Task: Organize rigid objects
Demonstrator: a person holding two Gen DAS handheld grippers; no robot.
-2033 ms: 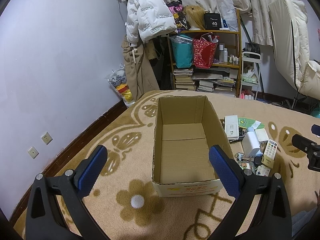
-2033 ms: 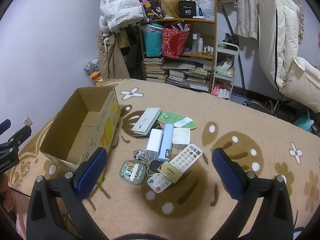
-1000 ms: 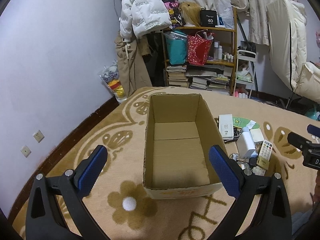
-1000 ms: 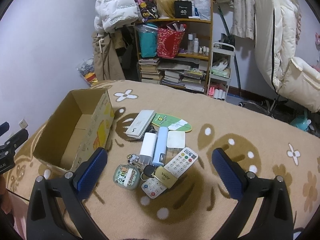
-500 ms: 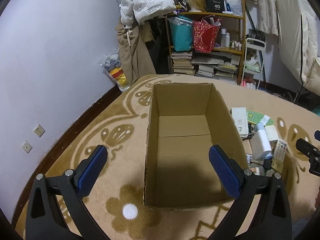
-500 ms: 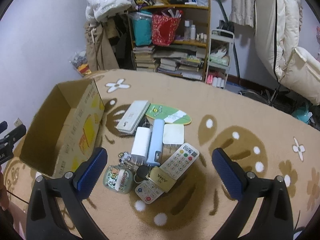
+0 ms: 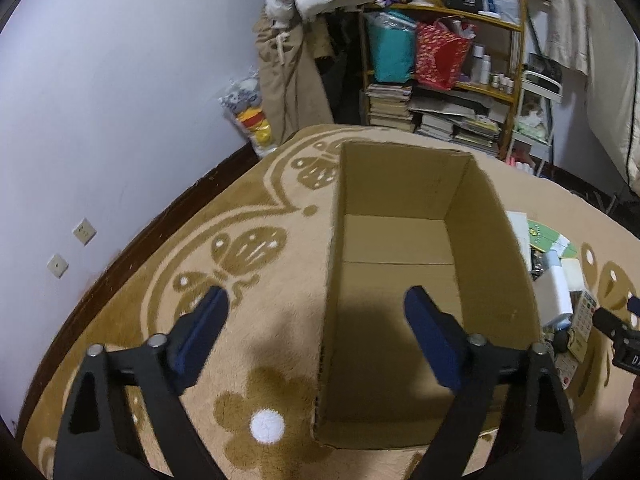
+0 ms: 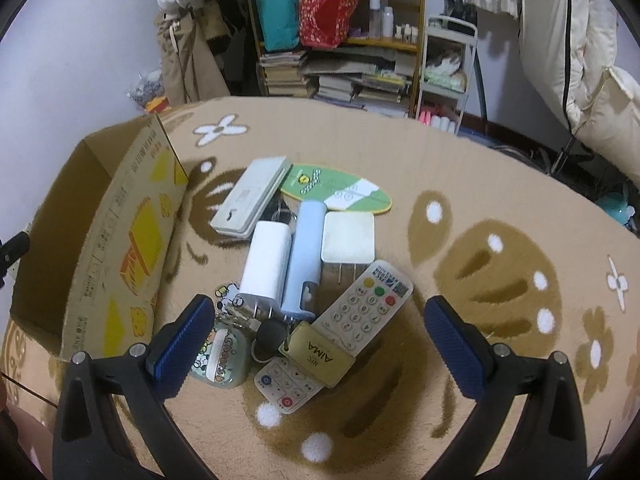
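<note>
Right gripper point(image 8: 318, 334) hangs over the pile with its jaws wide apart and nothing between the pads. Nearest beneath it: a small white remote point(image 8: 287, 385) with red and blue buttons, partly covered by a gold tag point(image 8: 320, 355) reading "AIMA", its text upside down to the camera. Just left, a round green cartoon case point(image 8: 218, 364) carries lettering too blurred to read, half hidden behind the left finger. A black key fob point(image 8: 269, 334) lies touching the tag. A larger white remote point(image 8: 366, 304) has its long axis running diagonally, far end toward upper right. A white charger point(image 8: 267, 261) and a pale blue cylinder point(image 8: 305, 256) lie side by side, long axes pointing away from the camera; a square white plug adapter point(image 8: 349, 239) touches the cylinder, prongs toward the camera. Beyond, a white flat case point(image 8: 251, 202) angles toward upper right, beside a green oval fan point(image 8: 338, 192) whose print is probably a brand name, not legible. Left gripper point(image 7: 316, 326) has its jaws closing, not gripping; the left wall of the cardboard box point(image 7: 400, 184) stands between its fingers. The box is open, long axis away from the camera, near end cut off by the fingers; its outer side shows yellow graphics. All rests on a tan patterned rug point(image 8: 500, 208). Behind, a shelf point(image 8: 352, 40) holds a black box marked "40".
</note>
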